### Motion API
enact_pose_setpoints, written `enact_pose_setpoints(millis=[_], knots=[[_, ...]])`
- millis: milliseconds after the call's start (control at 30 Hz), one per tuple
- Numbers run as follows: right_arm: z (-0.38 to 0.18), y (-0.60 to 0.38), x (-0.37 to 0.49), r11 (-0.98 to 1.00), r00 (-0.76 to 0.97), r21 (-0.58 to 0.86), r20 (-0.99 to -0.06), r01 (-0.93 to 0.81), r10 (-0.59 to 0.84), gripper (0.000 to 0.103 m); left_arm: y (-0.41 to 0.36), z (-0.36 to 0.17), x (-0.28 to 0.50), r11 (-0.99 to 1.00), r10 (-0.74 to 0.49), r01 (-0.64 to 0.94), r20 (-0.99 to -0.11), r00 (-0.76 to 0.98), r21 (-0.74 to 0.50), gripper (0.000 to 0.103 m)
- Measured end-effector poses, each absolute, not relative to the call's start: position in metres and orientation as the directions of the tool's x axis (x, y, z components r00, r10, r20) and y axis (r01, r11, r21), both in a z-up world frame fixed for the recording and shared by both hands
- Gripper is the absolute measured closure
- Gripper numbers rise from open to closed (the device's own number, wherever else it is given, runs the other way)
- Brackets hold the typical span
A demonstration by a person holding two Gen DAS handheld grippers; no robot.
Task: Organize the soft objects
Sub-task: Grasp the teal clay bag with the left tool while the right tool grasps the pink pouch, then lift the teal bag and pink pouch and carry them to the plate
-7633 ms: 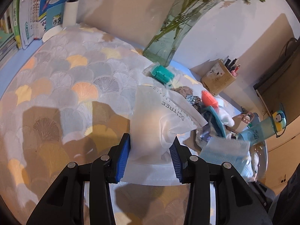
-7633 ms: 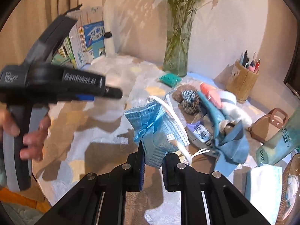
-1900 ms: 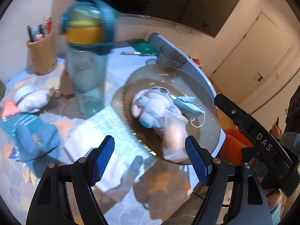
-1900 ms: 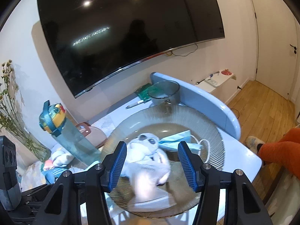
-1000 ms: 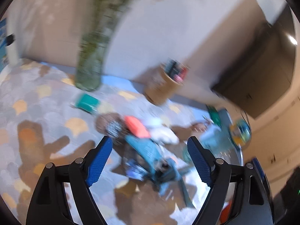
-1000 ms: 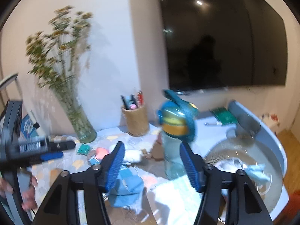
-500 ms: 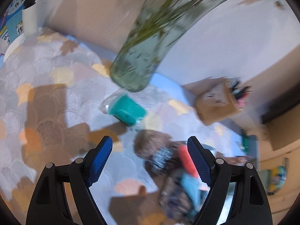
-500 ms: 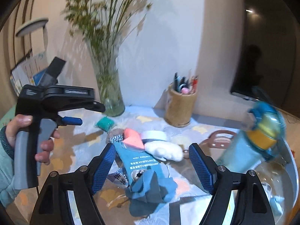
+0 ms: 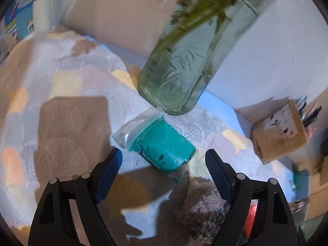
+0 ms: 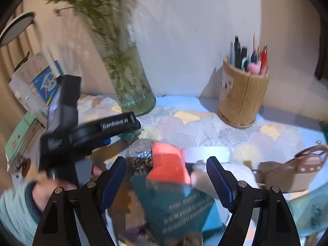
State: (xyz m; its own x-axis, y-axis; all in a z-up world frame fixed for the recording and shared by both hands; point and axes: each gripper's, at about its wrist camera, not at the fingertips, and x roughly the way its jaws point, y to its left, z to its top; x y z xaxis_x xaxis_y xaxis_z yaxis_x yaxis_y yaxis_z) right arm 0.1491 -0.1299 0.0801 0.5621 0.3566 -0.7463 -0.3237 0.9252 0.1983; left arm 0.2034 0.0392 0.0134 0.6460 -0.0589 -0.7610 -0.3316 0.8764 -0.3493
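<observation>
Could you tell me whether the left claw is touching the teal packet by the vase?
Apart: in the left wrist view, the left claw stands open around the teal packet, with tablecloth visible between each pad and it.

On the side of my left gripper (image 10: 121, 126), which I see from my right wrist camera, there is white lettering that reads about "GenRobot.AI"; it is blurred, so I am not sure of each letter. Lower on the same black body there is a second small white mark, but I cannot read it. The teal package (image 10: 180, 207) between my right fingers has lines of white characters, too blurred to read. The blue and white books (image 10: 44, 86) at the left have large print on the cover, also not readable. The wooden pen holder (image 9: 279, 134) has a pale label with dark marks, no clear words.
</observation>
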Motion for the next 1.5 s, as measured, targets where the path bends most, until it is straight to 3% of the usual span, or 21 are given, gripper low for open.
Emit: enact_pose_setpoints(millis=[100, 267, 367, 433, 500, 533, 567, 600, 633, 800, 967, 1067, 1100, 1133, 1200, 1500], knots=[[0.076, -0.127, 0.155, 0.915, 0.563, 0.23, -0.729, -0.333, 0.388, 0.024, 0.032, 0.011, 0.203, 0.904, -0.027, -0.301, -0.741, 0.671, -0.305, 0.016], [0.076, -0.109, 0.155, 0.911, 0.56, 0.123, -0.754, -0.394, 0.344, 0.026, 0.03, 0.01, 0.201, 0.915, -0.024, -0.278, -0.727, 0.686, -0.294, 0.018], [0.073, -0.101, 0.154, 0.918, 0.589, 0.039, -0.756, -0.395, 0.285, 0.032, 0.026, 0.008, 0.2, 0.93, 0.017, -0.278, -0.729, 0.684, -0.239, 0.032], [0.072, -0.095, 0.154, 0.921, 0.619, -0.034, -0.75, -0.388, 0.233, 0.043, 0.028, 0.009, 0.197, 0.94, 0.039, -0.274, -0.734, 0.678, -0.202, 0.044], [0.071, -0.092, 0.153, 0.92, 0.639, -0.085, -0.744, -0.382, 0.196, 0.05, 0.032, 0.01, 0.194, 0.942, 0.044, -0.274, -0.739, 0.673, -0.193, 0.051], [0.071, -0.092, 0.152, 0.92, 0.647, -0.107, -0.741, -0.378, 0.18, 0.06, 0.035, 0.011, 0.193, 0.94, 0.033, -0.272, -0.738, 0.674, -0.206, 0.052], [0.071, -0.091, 0.152, 0.916, 0.65, -0.12, -0.739, -0.383, 0.175, 0.061, 0.038, 0.012, 0.193, 0.937, 0.021, -0.272, -0.738, 0.674, -0.221, 0.052], [0.071, -0.091, 0.152, 0.913, 0.647, -0.118, -0.741, -0.39, 0.18, 0.069, 0.041, 0.012, 0.192, 0.933, 0.01, -0.273, -0.74, 0.673, -0.236, 0.053], [0.07, -0.091, 0.152, 0.913, 0.635, -0.113, -0.752, -0.392, 0.179, 0.087, 0.044, 0.013, 0.191, 0.93, 0.001, -0.274, -0.742, 0.67, -0.247, 0.053], [0.072, -0.102, 0.155, 0.932, 0.621, -0.054, -0.76, -0.357, 0.194, 0.099, 0.053, 0.017, 0.189, 0.925, -0.031, -0.267, -0.752, 0.658, -0.271, 0.054], [0.07, -0.119, 0.16, 0.938, 0.576, 0.058, -0.776, -0.341, 0.258, 0.099, 0.054, 0.015, 0.193, 0.925, -0.037, -0.265, -0.759, 0.65, -0.272, 0.054], [0.066, -0.121, 0.163, 0.938, 0.545, 0.084, -0.795, -0.337, 0.267, 0.094, 0.052, 0.014, 0.192, 0.929, -0.034, -0.26, -0.761, 0.648, -0.262, 0.054], [0.066, -0.12, 0.164, 0.94, 0.543, 0.072, -0.8, -0.335, 0.255, 0.083, 0.05, 0.014, 0.193, 0.931, -0.031, -0.258, -0.761, 0.648, -0.258, 0.054], [0.065, -0.119, 0.165, 0.942, 0.544, 0.055, -0.804, -0.332, 0.238, 0.063, 0.049, 0.014, 0.192, 0.932, -0.03, -0.257, -0.761, 0.648, -0.255, 0.054], [0.064, -0.116, 0.164, 0.94, 0.549, 0.042, -0.802, -0.34, 0.234, 0.043, 0.047, 0.013, 0.193, 0.935, -0.027, -0.254, -0.761, 0.648, -0.249, 0.053], [0.044, -0.096, 0.173, 0.926, 0.535, -0.089, -0.835, -0.368, 0.132, 0.041, 0.044, 0.01, 0.195, 0.941, -0.021, -0.243, -0.758, 0.652, -0.236, 0.053]])
